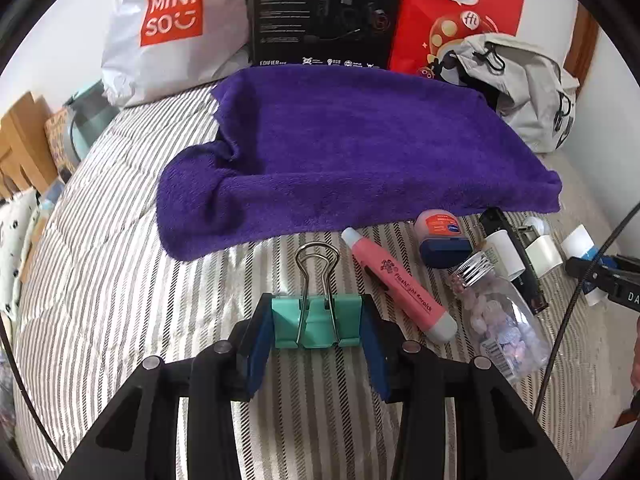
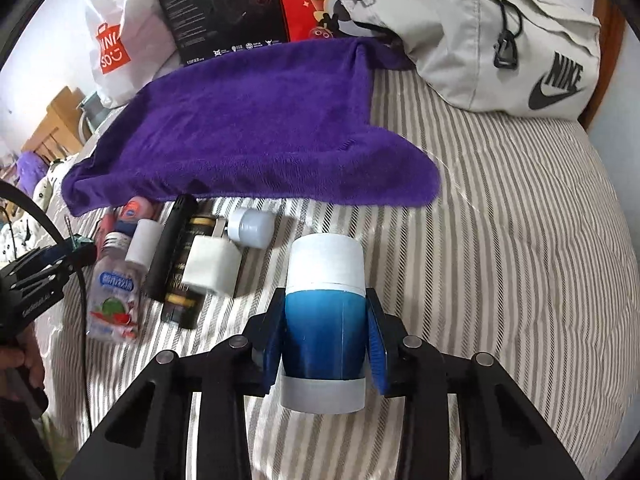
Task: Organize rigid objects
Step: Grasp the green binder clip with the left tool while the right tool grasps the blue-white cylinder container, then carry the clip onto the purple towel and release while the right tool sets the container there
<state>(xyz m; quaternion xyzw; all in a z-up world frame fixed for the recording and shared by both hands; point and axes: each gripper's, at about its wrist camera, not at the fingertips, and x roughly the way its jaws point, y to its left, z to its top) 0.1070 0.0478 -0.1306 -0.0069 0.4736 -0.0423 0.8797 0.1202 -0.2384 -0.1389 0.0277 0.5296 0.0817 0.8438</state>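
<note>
The left gripper (image 1: 318,322) is closed on a teal binder clip (image 1: 317,320), wire handles pointing ahead, over a striped bedspread (image 1: 100,280) — bare fabric lies to its left. Just right, a pink flashlight pen (image 1: 396,284) and a clear bottle (image 1: 502,320) crowd the space. The right gripper (image 2: 324,334) clamps a blue-and-white container (image 2: 324,320), with open bedspread to its right. Ahead of both lies a purple towel (image 1: 340,152), its near edge beside the clutter — bags stand beyond.
</note>
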